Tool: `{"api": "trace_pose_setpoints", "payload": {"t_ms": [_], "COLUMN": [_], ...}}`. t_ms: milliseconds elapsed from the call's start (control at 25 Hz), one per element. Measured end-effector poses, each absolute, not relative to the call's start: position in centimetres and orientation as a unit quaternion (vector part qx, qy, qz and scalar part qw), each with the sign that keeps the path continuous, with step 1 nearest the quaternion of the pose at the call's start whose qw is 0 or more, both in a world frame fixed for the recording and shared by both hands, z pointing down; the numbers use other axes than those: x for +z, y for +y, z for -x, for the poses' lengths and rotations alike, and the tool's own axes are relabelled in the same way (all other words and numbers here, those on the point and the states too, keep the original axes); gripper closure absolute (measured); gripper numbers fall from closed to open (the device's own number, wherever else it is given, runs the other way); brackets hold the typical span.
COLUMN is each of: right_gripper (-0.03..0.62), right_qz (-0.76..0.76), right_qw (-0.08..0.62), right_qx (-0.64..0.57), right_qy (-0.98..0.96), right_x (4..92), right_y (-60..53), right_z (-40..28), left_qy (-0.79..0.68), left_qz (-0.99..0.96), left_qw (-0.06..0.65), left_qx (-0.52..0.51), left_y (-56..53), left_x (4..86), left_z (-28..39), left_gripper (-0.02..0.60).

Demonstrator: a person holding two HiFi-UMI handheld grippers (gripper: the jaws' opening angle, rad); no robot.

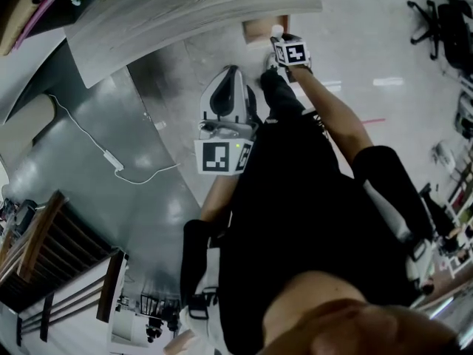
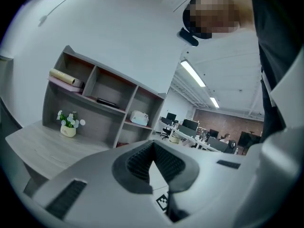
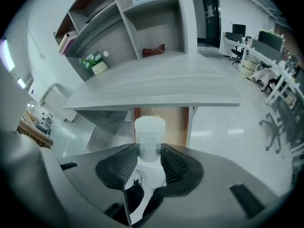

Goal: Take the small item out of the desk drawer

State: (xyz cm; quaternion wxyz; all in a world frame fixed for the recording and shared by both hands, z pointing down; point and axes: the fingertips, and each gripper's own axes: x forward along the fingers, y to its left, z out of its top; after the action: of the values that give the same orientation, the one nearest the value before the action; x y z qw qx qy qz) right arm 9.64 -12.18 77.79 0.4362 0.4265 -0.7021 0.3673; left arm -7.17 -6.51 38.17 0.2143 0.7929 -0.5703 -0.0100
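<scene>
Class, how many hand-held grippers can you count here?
2. The left hand-held gripper hangs over the floor, jaws together and empty; the right hand-held gripper, nearer the desk, grips a small white figure. None looks hidden.

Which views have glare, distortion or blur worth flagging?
Head view: heavy fisheye bends the desk edge, and light glare streaks the glossy floor. Left gripper view: dark corner vignette, ceiling lights blown out, left gripper body soft up close. Right gripper view: desk bowed, added mosaic patch over part of the figurine held in the right gripper.
</scene>
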Motion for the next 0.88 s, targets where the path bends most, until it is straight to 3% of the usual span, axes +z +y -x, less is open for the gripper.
{"api": "trace_pose_setpoints", "payload": {"t_ms": [360, 880], "right_gripper": [0.444, 0.444], "right_qz": [-0.434, -0.448], "right_qw": [0.390, 0.252], "right_qx": [0.342, 0.288], "right_qy": [-0.736, -0.808], "right_x": [70.7, 55.4], "right_y": [-13.6, -15.4], "right_z": [-9.1, -6.8], "left_qy": [-0.562, -0.557], "left_qz": [-0.805, -0.814], "left_qw": [0.189, 0.160], "left_qx": [-0.025, -0.044], "left_y": [-7.0, -7.7], "left_x": [35.8, 33.2], "left_z": [7.1, 8.1], "left_gripper": [0.591, 0.591]}}
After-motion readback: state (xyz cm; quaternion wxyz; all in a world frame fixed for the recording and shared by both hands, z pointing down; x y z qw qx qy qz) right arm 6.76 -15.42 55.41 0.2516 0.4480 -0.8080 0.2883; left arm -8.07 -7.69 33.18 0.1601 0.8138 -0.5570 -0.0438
